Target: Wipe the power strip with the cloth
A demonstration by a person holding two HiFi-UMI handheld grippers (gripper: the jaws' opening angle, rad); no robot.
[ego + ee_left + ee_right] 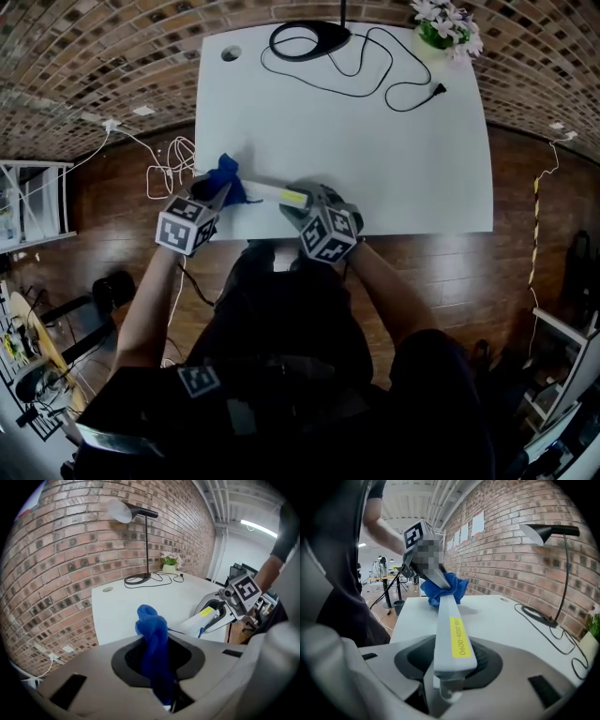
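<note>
While I stand at the near edge of a white table (375,141), I hold a two-jaw gripper in each hand, both tilted down over the table's front left part. My left gripper (221,187) is clamped on a blue cloth (152,634), bunched into a wad that sticks out past the jaws. My right gripper (305,204) is closed on one end of a long white power strip (451,630), which has a yellow label with black print on its upper face. The power strip runs from my right jaws across toward my left gripper, and its far end meets the cloth, which is pressed against it. I cannot tell whether that far end rests on the table. At the table's far edge stands a black desk lamp (309,39), its black cable (394,89) looping over the tabletop. A pot of pale flowers (448,26) sits at the far right corner, against a brick wall (70,550).
</note>
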